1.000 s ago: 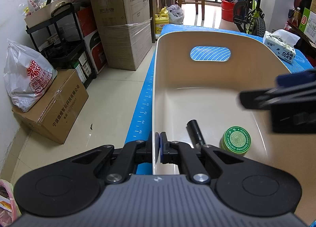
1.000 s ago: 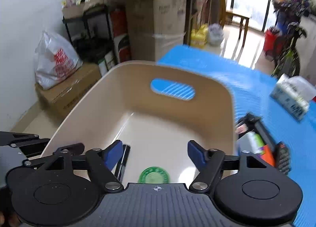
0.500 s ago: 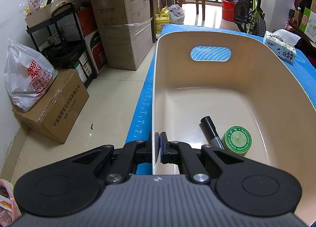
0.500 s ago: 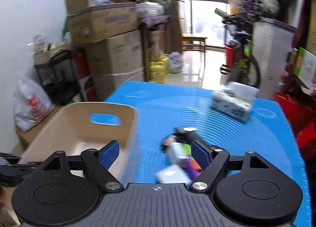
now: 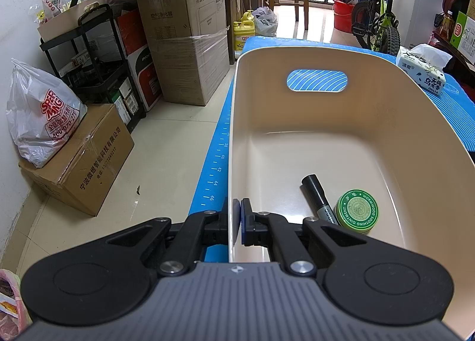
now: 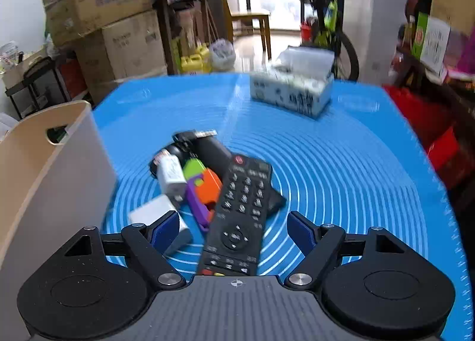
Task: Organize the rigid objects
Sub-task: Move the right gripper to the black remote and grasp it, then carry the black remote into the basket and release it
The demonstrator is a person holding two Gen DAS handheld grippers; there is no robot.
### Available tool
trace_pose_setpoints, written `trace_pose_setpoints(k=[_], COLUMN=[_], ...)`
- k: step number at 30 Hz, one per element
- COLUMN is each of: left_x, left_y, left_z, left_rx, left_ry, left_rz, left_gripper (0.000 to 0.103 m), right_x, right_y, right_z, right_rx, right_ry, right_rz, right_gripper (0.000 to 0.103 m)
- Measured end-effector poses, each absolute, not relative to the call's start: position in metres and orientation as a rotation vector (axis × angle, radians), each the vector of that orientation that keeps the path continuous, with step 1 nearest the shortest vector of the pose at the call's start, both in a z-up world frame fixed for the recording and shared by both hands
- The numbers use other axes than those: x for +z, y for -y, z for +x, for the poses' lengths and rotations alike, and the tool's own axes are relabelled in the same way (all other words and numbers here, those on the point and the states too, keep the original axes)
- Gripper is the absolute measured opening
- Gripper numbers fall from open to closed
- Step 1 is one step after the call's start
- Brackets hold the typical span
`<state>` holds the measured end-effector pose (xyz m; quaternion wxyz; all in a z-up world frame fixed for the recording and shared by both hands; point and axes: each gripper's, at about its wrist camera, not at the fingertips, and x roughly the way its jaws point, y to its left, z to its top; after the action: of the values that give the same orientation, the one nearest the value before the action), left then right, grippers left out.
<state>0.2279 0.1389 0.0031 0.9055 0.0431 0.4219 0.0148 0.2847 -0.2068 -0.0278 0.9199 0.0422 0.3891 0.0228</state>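
The left gripper has its fingers pinched together on the near rim of the beige bin, one blue pad either side of the thin wall. How much of the rim lies behind the gripper body cannot be seen. Inside the bin, on the floor near the right wall, lie a black marker and a round green ointment tin, touching or nearly so; the marker's lower end is cut off by the gripper's black linkage.

The right gripper hangs over the blue bench with its fingers spread wide and nothing pressed between them. A black remote control lies below the gap, its near end hidden by the gripper body. Just left of it sits a jumbled pile: an orange, green and purple piece, a white charger-like block, a pale grey box partly covered by the left finger, and a dark cylindrical item at the back whose shape is hard to make out. This view is blurred, so labels are unreadable. The bin's outer wall stands at the left edge, and a tissue pack sits well apart at the far side.
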Motion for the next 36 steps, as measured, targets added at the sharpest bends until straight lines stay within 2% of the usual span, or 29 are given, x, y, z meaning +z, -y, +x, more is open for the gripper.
trace_pose_setpoints(k=[9,10,12,14,17,26,36], left_x=[0.003,0.003,0.003,0.003,0.004,0.004,0.004], left_y=[-0.141,-0.141,-0.141,-0.141,-0.141,-0.141,-0.141], left_z=[0.227,0.227,0.227,0.227,0.227,0.228,0.228], left_rx=[0.031,0.031,0.031,0.031,0.031,0.03,0.03], left_ry=[-0.871,-0.871,-0.871,-0.871,-0.871,-0.871,-0.871], left_rz=[0.09,0.09,0.09,0.09,0.089,0.087,0.087], left_gripper=[0.006,0.006,0.006,0.006,0.006,0.006,0.006], right_x=[-0.064,-0.065,-0.069,-0.067,-0.066,-0.057,-0.037], right_y=[0.213,0.212,0.209,0.207,0.204,0.205,0.21], right_z=[0.3,0.301,0.302,0.301,0.301,0.289,0.277], right_rx=[0.052,0.05,0.055,0.068,0.077,0.017,0.015], right_ry=[-0.859,-0.863,-0.864,-0.855,-0.848,-0.778,-0.731], right_rz=[0.128,0.122,0.114,0.114,0.12,0.133,0.157], right_gripper=[0.081,0.076,0.073,0.065,0.058,0.054,0.054])
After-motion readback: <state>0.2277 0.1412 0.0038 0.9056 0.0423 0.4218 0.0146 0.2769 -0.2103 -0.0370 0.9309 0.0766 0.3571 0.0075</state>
